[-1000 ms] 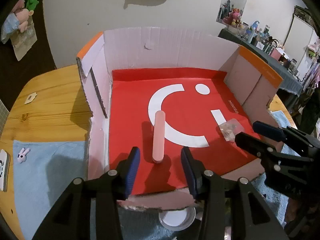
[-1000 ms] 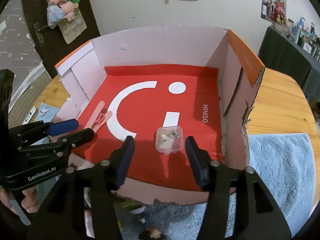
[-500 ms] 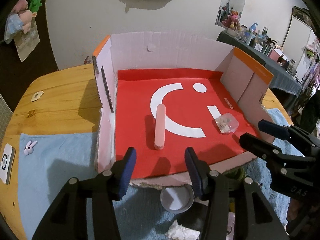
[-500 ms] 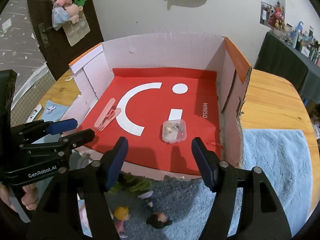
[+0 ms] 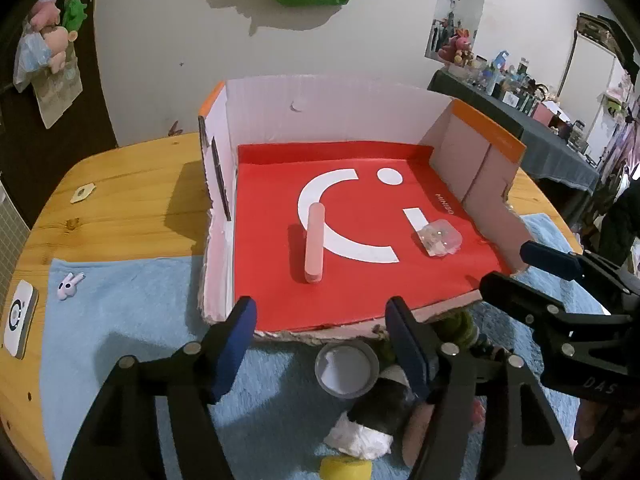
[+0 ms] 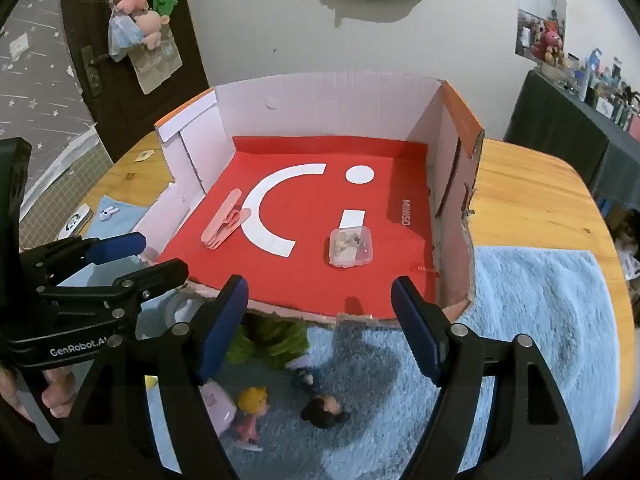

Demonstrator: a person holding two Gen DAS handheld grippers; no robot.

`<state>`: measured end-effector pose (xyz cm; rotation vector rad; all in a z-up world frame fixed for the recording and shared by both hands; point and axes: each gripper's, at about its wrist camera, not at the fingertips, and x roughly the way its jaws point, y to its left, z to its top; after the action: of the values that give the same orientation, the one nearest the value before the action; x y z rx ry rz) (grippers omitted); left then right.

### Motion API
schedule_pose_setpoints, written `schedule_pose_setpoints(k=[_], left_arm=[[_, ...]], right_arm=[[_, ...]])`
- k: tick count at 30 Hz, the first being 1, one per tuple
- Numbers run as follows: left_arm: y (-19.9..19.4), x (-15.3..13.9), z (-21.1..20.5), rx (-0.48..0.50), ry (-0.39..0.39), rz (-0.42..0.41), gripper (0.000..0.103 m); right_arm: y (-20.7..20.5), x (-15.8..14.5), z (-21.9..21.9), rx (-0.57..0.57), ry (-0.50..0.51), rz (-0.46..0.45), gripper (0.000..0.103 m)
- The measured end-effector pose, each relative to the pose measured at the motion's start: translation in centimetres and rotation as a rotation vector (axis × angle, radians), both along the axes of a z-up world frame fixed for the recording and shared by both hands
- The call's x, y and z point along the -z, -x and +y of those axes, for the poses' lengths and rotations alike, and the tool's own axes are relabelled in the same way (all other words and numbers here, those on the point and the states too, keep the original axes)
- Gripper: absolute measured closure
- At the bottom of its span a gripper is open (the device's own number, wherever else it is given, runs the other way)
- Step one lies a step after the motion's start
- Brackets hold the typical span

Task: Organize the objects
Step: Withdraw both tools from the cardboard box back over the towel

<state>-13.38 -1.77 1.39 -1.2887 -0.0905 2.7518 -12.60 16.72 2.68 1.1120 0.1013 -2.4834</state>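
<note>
On the wooden surface (image 5: 120,200), atop a blue towel (image 5: 120,320), an open cardboard box (image 5: 332,108) lined with red paper (image 5: 360,280). Inside, left of centre, a pink clip (image 5: 314,244) lying flat; to the right, well apart from it, a small clear case (image 5: 440,237) of trinkets. Just outside the box's torn front edge, left tongs (image 5: 320,344) with blue pads spreading apart, nothing between them, hanging above a grey round lid (image 5: 346,368). Beside them, right tongs (image 6: 320,316) likewise spreading wider, empty, over two small dolls (image 6: 288,412) and a green plush (image 6: 272,340) on the towel. Far left on the towel, a tiny bunny figure (image 5: 69,282); beside it a white square device (image 5: 18,318).
</note>
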Motion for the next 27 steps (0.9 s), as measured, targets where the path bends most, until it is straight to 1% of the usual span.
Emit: schedule_pose_setpoints(k=[3, 12, 16, 27], left_arm=[[-0.6, -0.2, 0.0, -0.007, 0.002, 0.009, 0.025], [-2.1, 0.2, -0.7, -0.031, -0.006, 0.003, 0.024], [-2.9, 0.2, -0.7, -0.036, -0.009, 0.01, 0.021], [-4.7, 0.7, -0.7, -0.033, -0.007, 0.008, 0.021]], right_arm=[[-0.6, -0.1, 0.1, 0.001, 0.003, 0.007, 0.03], [-2.4, -0.3, 0.3, 0.002, 0.004, 0.024, 0.029], [-3.2, -0.5, 0.3, 0.002, 0.001, 0.035, 0.029], [-5.3, 0.0, 0.3, 0.003, -0.005, 0.043, 0.029]])
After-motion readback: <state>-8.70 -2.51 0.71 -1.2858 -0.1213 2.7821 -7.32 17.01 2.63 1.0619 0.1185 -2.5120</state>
